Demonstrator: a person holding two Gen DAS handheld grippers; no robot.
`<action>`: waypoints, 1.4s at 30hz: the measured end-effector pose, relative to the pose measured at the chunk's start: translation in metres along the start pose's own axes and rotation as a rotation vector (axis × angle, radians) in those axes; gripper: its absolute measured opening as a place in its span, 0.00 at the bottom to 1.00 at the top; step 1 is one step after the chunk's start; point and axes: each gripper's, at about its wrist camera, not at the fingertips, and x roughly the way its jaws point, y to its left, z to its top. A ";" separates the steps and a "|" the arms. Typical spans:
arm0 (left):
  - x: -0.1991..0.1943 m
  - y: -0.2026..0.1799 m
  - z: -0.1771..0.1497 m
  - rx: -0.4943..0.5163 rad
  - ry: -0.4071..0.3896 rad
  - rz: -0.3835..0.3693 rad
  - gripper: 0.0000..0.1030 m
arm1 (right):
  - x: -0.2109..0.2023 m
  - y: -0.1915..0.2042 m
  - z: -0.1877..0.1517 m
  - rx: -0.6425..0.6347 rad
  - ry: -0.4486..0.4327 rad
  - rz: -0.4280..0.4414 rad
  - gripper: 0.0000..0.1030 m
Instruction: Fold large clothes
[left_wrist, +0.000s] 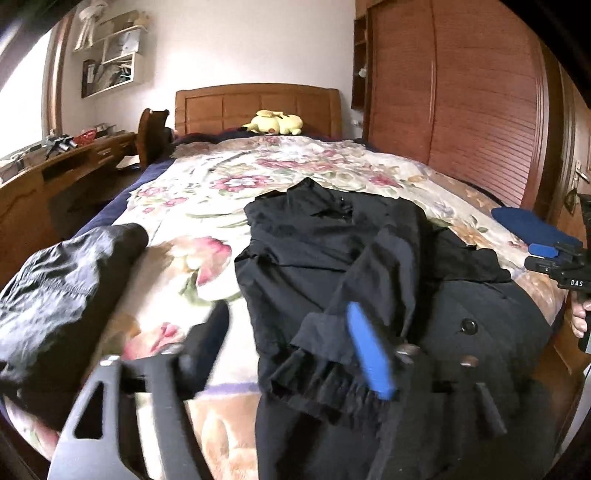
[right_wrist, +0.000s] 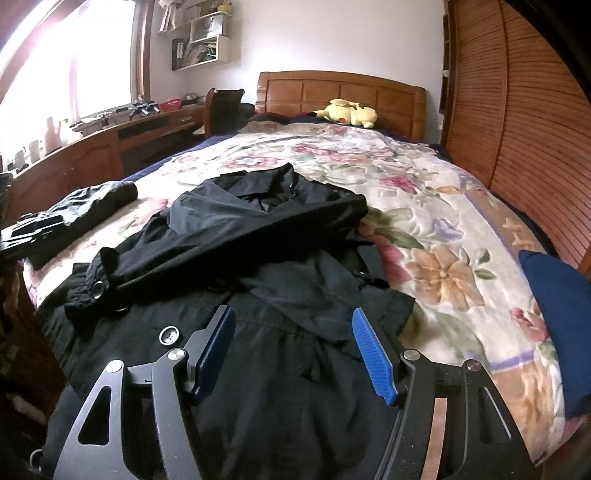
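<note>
While your black coat (right_wrist: 258, 236) lies lengthwise mid-bed (right_wrist: 424, 206), collar toward the upper frame — both grippers stand open, empty.
Your left gripper (left_wrist: 288, 343) view alone shows a hand (left_wrist: 579, 317) at right; your right gripper (right_wrist: 293, 354) view shows a sleeve crossing toward lower left.

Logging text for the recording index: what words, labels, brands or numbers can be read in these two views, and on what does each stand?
"DAS": white letters on the black body of the right gripper, seen at the right edge of the left wrist view.
Items on the wall shelf and on the desk: too small and blurred to read.
Black coat, blanket, plush toy: no text visible.
</note>
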 end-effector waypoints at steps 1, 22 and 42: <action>-0.002 0.003 -0.004 -0.004 -0.006 0.006 0.71 | 0.000 -0.001 0.000 0.000 0.001 -0.002 0.66; -0.017 0.013 -0.035 0.001 0.010 0.056 0.71 | 0.003 -0.022 -0.018 0.010 0.045 -0.044 0.66; -0.010 0.009 -0.093 -0.009 0.099 0.035 0.71 | 0.014 -0.053 -0.050 0.050 0.173 -0.096 0.70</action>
